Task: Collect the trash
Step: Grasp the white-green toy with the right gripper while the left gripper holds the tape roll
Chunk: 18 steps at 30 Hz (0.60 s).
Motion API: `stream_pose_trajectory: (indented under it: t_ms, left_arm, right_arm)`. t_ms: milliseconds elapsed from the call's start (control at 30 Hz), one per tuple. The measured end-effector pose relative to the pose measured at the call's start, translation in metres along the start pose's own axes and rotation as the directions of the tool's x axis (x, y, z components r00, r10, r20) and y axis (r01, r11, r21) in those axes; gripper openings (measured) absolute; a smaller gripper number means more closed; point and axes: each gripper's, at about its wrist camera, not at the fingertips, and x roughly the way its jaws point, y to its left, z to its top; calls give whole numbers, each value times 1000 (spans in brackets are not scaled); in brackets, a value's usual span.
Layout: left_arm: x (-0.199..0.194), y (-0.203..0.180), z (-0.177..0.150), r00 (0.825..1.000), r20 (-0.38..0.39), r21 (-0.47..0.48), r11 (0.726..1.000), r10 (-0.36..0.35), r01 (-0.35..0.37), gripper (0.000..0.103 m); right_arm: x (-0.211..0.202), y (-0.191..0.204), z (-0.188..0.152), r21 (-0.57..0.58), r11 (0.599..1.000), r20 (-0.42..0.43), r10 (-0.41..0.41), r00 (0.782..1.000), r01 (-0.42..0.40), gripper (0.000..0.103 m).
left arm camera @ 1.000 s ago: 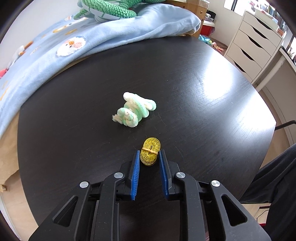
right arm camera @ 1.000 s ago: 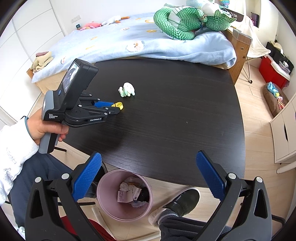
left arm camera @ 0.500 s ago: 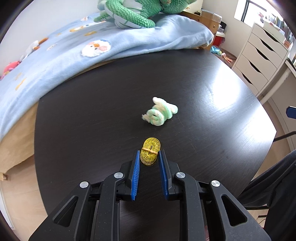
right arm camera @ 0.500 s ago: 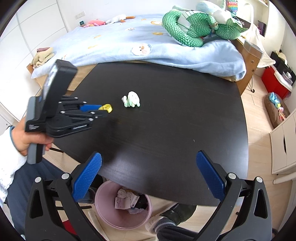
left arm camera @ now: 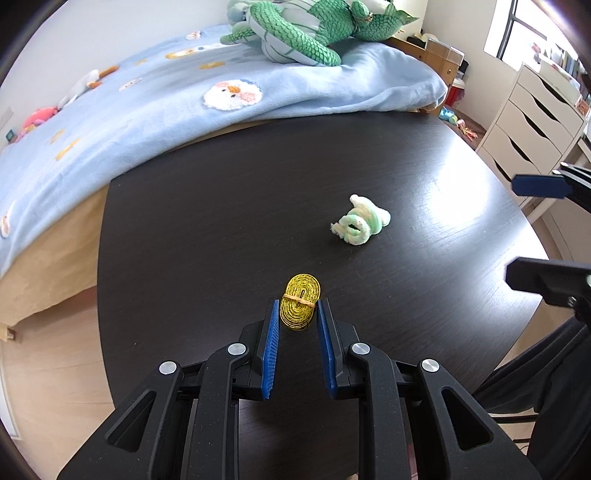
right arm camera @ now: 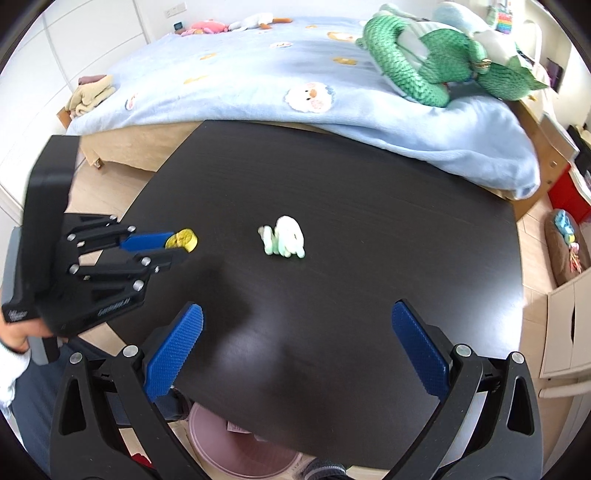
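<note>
Left tool [left arm camera: 295, 314] clamped on a yellow coil [left arm camera: 300, 307] bound with a rubber band, blue pads [left arm camera: 271, 332] pressing its two sides, held over the dark counter [left arm camera: 221, 229] near its left edge. From the right wrist view, same coil [right arm camera: 181, 240] pinched at the tip of the left tool [right arm camera: 173, 247], a hand [right arm camera: 14, 332] gripping the handle at the left border (only partly in view). Right tool [right arm camera: 295, 347] spread wide apart, gripping nothing, hovering over the near edge of the counter [right arm camera: 369, 229]. Green-and-white crumpled wad [right arm camera: 283, 242] lying alone on the counter toward its middle, well apart from both tools; also seen from the left wrist [left arm camera: 360, 226], right of and beyond the coil. Pink bin [right arm camera: 243, 446] on the floor under the near edge of the counter, mostly hidden by the tabletop. Bed with a light blue blanket [left arm camera: 184, 107] along the far edge, a green plush toy [left arm camera: 295, 33] lying on it. White drawers [left arm camera: 532, 110] past the far right corner.
</note>
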Motion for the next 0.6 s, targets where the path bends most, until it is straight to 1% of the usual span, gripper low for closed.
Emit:
stream_pose_trajectory:
  t_ms: [133, 200, 267, 333, 500, 567, 600]
  left_arm:
    - [-1, 7, -5, 1000, -2, -8, 1000, 1, -1, 20]
    - [-3, 9, -7, 1000, 1, -12, 1000, 2, -2, 20]
    - [-5, 12, -8, 1000, 5, -17, 1000, 3, -3, 20]
    - [-6, 15, -10, 1000, 6, -21, 1000, 4, -3, 20]
    - [-4, 22, -14, 1000, 3, -37, 999, 1, -1, 20]
    - [-4, 22, -15, 1000, 3, -37, 999, 0, 0, 20]
    - [-4, 22, -16, 1000, 2, -37, 999, -2, 2, 20]
  right_arm:
    - [17, 8, 16, -37, 999, -18, -9, 1000, 8, 100]
    - [28, 10, 24, -44, 999, -32, 2, 999, -4, 100]
    - [40, 11, 31, -59, 998, -55, -18, 998, 14, 100]
    - [52, 14, 38, -83, 996, -70, -20, 997, 14, 100]
    - [78, 20, 45, -118, 993, -116, -13, 993, -1, 98]
    - [88, 21, 48, -126, 992, -136, -25, 990, 8, 78]
    - [94, 21, 50, -128, 992, -152, -34, 988, 14, 75]
